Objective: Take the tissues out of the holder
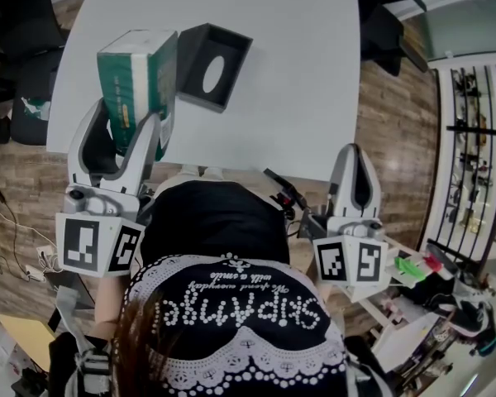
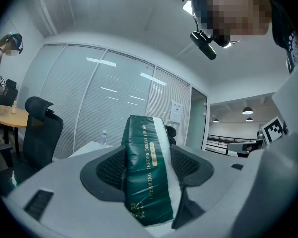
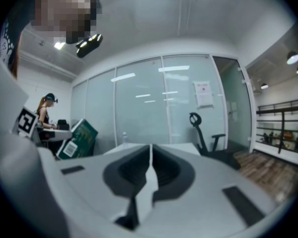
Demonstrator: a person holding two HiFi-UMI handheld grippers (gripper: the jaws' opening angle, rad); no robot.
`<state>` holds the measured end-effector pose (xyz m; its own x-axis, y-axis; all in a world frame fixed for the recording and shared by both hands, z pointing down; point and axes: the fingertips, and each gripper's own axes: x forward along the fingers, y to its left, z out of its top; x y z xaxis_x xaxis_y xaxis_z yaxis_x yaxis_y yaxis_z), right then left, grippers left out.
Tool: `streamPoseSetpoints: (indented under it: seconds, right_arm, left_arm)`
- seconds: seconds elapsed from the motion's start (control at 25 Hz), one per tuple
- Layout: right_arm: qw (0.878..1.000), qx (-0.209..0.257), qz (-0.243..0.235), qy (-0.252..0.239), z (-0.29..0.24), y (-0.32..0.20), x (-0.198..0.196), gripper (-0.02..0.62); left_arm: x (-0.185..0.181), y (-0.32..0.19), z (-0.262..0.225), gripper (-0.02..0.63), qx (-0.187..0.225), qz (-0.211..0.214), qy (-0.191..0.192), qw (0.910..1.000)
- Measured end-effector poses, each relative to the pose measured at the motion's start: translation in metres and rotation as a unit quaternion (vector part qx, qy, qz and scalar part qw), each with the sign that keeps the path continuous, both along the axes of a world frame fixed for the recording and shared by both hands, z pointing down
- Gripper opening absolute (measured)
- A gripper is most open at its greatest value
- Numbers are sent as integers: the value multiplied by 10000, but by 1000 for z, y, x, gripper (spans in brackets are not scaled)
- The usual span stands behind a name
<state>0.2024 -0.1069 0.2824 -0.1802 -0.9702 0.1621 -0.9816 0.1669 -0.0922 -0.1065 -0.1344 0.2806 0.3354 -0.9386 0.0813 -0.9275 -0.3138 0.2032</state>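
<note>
Over the near edge of the table (image 1: 298,73), the level left gripper (image 1: 126,121) clamps the tissue pack (image 1: 136,64); right gripper (image 1: 353,151) is closed.

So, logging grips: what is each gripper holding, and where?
Left gripper clamps the green tissue pack by its near end; right gripper is shut, empty.

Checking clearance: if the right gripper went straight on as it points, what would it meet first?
Likely the top of the white table, just ahead of the right gripper and its closed fingers. Nothing else shows in that line, though depth is unclear.
</note>
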Motion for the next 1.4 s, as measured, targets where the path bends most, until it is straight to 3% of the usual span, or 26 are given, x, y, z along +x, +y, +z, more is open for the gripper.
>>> streamPoseSetpoints:
  seconds: [1.4]
  right_arm:
    - [9999,-28,-93,42,-3,-8,-9,37]
  left_arm:
    - [-3,-5,-2,310,-16,-1,57,10000]
